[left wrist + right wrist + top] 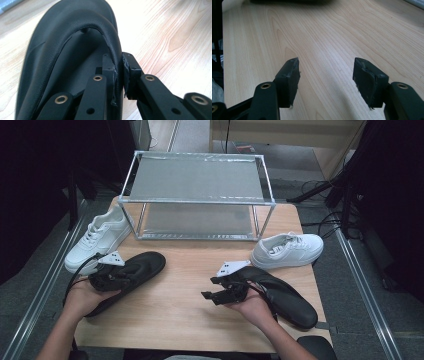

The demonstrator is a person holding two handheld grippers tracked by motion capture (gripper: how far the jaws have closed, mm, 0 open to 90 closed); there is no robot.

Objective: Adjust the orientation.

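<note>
We have the left gripper (119,75) pinched on the thin, soft collar of the black slip-on shoe (131,275) at the table's (185,295) left front, a light, floppy thing best held by that rim, while the right gripper (325,75) gapes empty.

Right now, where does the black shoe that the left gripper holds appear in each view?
High view: the black shoe lies lower left, under the left gripper.
Left gripper view: it spans the left and centre, its collar edge pinched between the jaws.
Right gripper view: I cannot identify it there.
Shared landmark: the wooden table.
</note>
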